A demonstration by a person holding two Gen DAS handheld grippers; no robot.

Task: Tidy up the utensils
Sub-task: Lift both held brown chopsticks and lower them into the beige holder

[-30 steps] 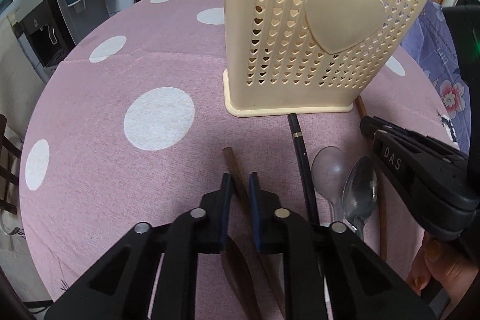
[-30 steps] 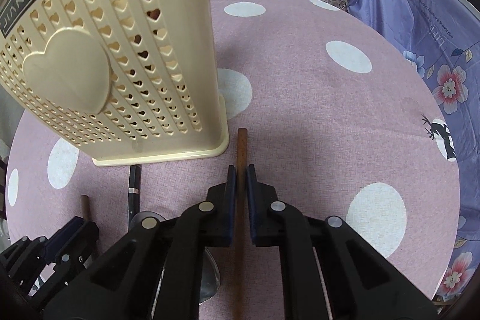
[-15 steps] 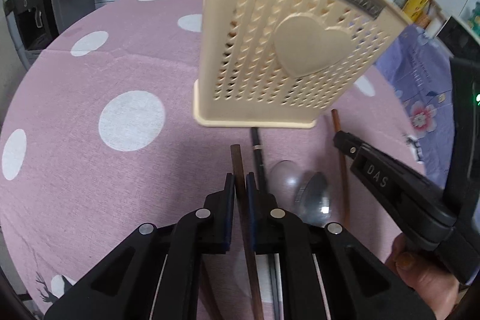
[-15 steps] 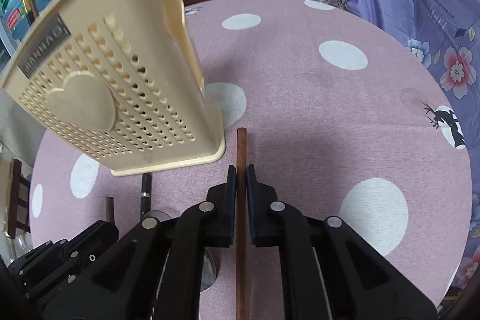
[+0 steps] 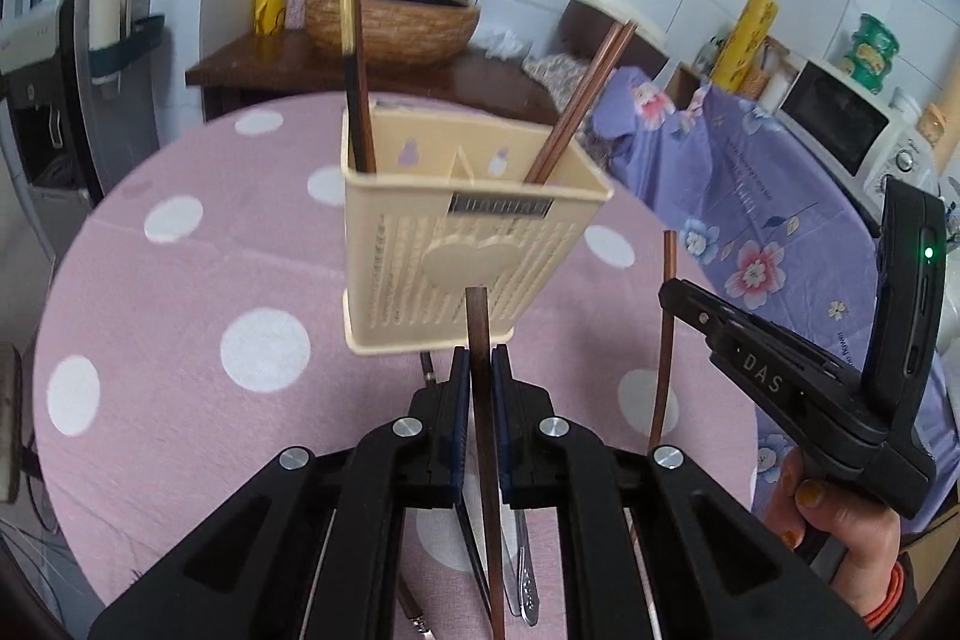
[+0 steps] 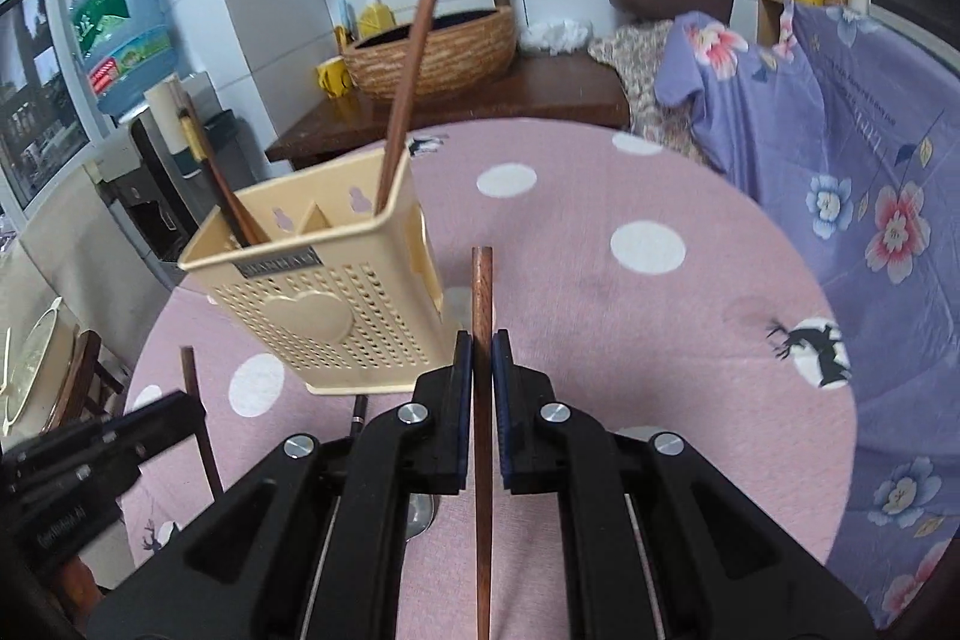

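A cream perforated utensil holder (image 5: 462, 244) with a heart stands on the pink dotted table (image 5: 180, 292); it also shows in the right wrist view (image 6: 324, 304). It holds a dark chopstick (image 5: 357, 76) on its left and brown chopsticks (image 5: 585, 94) on its right. My left gripper (image 5: 480, 364) is shut on a dark brown chopstick (image 5: 480, 400), lifted in front of the holder. My right gripper (image 6: 482, 349) is shut on a reddish-brown chopstick (image 6: 482, 304), lifted to the holder's right. A black chopstick (image 5: 427, 367) and spoon handles (image 5: 522, 574) lie on the table below.
A side table with a woven basket (image 5: 390, 19) stands behind. A floral purple cloth (image 6: 852, 148) covers furniture at the right. A water dispenser (image 6: 120, 40) stands at the left. A microwave (image 5: 840, 130) sits far right.
Both grippers have risen from the table, each carrying its chopstick. The holder now looks farther away and its open top shows.
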